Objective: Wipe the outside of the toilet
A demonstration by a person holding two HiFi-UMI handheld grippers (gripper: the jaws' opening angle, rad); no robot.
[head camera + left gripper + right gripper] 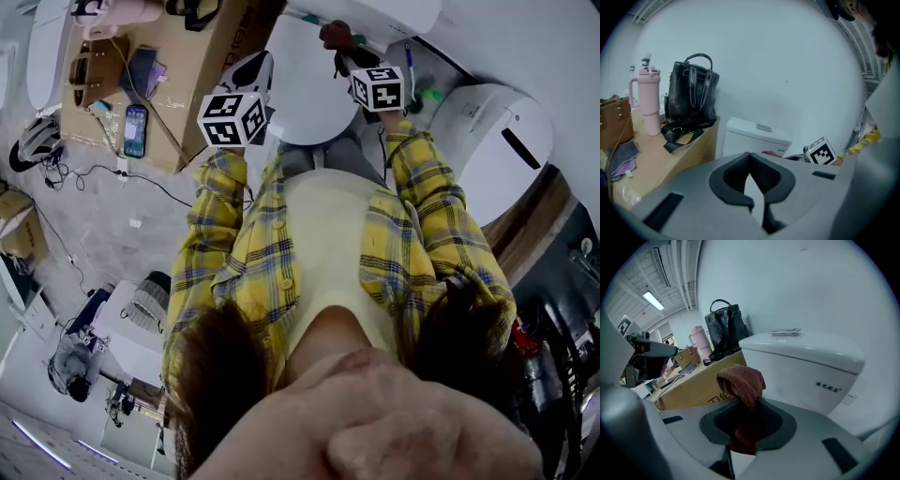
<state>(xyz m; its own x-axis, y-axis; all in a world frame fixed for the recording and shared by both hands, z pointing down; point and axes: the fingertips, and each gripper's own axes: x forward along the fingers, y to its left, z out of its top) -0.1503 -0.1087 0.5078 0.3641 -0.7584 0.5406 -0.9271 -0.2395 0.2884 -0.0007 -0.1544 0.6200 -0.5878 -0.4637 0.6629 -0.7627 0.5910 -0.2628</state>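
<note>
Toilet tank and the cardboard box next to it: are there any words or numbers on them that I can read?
Toilet tank: a short row of small dark marks on its front, too small to read.
Cardboard box: big printed characters on its side, partly hidden behind the red cloth, not readable.
Marker cube: only black and white squares, no letters or numbers.
No other text can be read.

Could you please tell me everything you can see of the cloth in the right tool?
The cloth is reddish-brown, with a woven herringbone-like texture, soft like a towel. It is bunched and pinched between the jaws of the right tool, its top flopping over in a rounded fold, its lower end in shadow. It is held before the white toilet tank; contact cannot be told.
</note>
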